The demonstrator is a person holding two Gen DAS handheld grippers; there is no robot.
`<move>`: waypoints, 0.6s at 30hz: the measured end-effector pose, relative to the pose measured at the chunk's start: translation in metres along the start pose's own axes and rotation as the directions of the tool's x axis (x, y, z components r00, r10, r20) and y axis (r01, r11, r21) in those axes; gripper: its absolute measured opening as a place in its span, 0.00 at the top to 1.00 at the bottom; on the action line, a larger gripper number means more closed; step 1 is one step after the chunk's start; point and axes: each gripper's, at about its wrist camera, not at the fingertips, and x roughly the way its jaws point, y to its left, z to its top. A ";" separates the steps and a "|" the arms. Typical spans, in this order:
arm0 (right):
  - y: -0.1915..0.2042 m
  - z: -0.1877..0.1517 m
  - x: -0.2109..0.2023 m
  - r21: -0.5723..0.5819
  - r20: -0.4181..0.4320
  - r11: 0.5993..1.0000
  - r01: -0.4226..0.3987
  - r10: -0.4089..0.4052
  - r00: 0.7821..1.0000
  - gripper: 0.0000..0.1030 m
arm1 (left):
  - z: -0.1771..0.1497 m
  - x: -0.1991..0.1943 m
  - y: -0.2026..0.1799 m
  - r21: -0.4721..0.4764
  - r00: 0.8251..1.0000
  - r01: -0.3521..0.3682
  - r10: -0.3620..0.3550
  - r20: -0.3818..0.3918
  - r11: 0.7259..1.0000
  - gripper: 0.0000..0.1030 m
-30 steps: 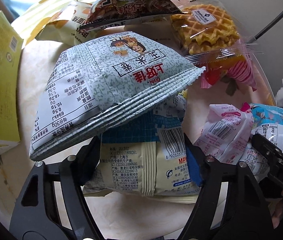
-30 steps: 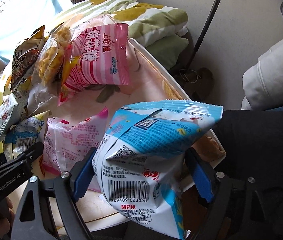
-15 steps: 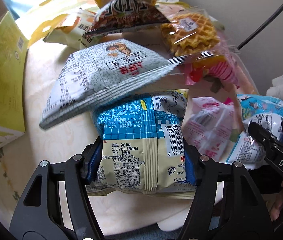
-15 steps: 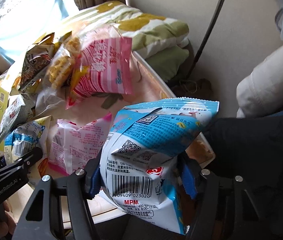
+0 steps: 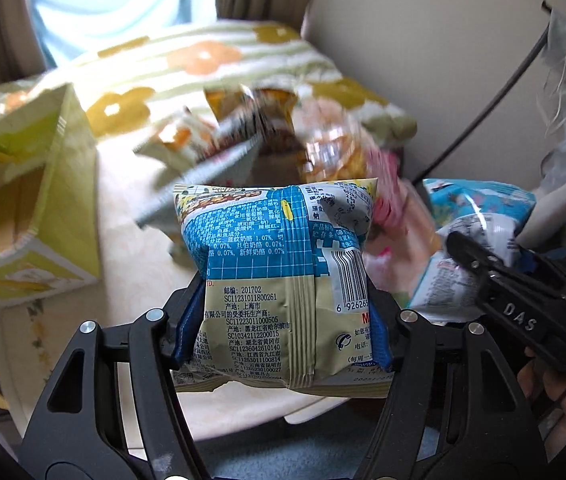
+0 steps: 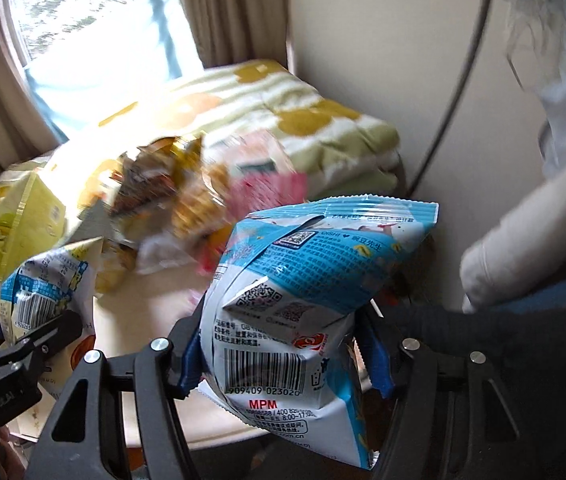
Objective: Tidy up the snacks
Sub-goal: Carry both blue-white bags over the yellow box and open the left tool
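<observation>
My left gripper [image 5: 283,336] is shut on a blue-and-cream snack bag [image 5: 279,264], its blue pads pressing both sides, and the bag hangs lifted above the round table [image 5: 131,216]. My right gripper [image 6: 285,360] is shut on a light-blue and white snack bag [image 6: 303,280] with a barcode, also held up off the table. In each wrist view the other gripper shows at the edge with its bag: the light-blue bag [image 5: 475,220] at the right, the blue-and-cream bag [image 6: 47,296] at the left. A blurred pile of snack packets [image 5: 267,136] lies at the table's far side.
An open yellow-green cardboard box [image 5: 31,216] stands on the table's left. A folded flowered blanket [image 6: 275,120] lies behind the table under the window with curtains. A black cable [image 6: 459,92] runs down the wall at right. Pale clothing [image 6: 523,240] sits at right.
Both grippers closed onto their bags and rose, lifting them off the table. The grey-white packet that lay over the left bag has slid off. The views tilted up toward the window.
</observation>
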 end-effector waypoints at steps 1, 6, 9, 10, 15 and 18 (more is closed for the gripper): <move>0.006 0.004 -0.004 -0.016 0.014 1.000 -0.016 0.016 1.000 0.41 | 0.003 -0.008 0.003 -0.007 1.000 -0.006 0.006 0.022 1.000 0.39; 0.040 0.027 -0.019 -0.106 0.071 0.991 -0.082 0.090 0.993 0.41 | 0.021 -0.035 0.029 -0.064 0.993 -0.047 0.053 0.104 0.997 0.39; 0.064 0.041 -0.026 -0.157 0.091 0.981 -0.114 0.129 0.987 0.41 | 0.031 -0.052 0.054 -0.108 0.986 -0.065 0.081 0.147 0.992 0.39; 0.073 0.046 -0.028 -0.175 0.100 0.977 -0.122 0.141 0.985 0.41 | 0.036 -0.058 0.063 -0.123 0.982 -0.074 0.094 0.162 0.990 0.39; 0.126 0.068 -0.033 -0.253 0.115 0.953 -0.167 0.201 0.973 0.41 | 0.051 -0.080 0.121 -0.192 0.964 -0.134 0.173 0.203 0.972 0.39; 0.164 0.080 -0.032 -0.294 0.105 0.934 -0.205 0.244 0.964 0.41 | 0.058 -0.091 0.160 -0.234 0.957 -0.160 0.209 0.200 0.959 0.39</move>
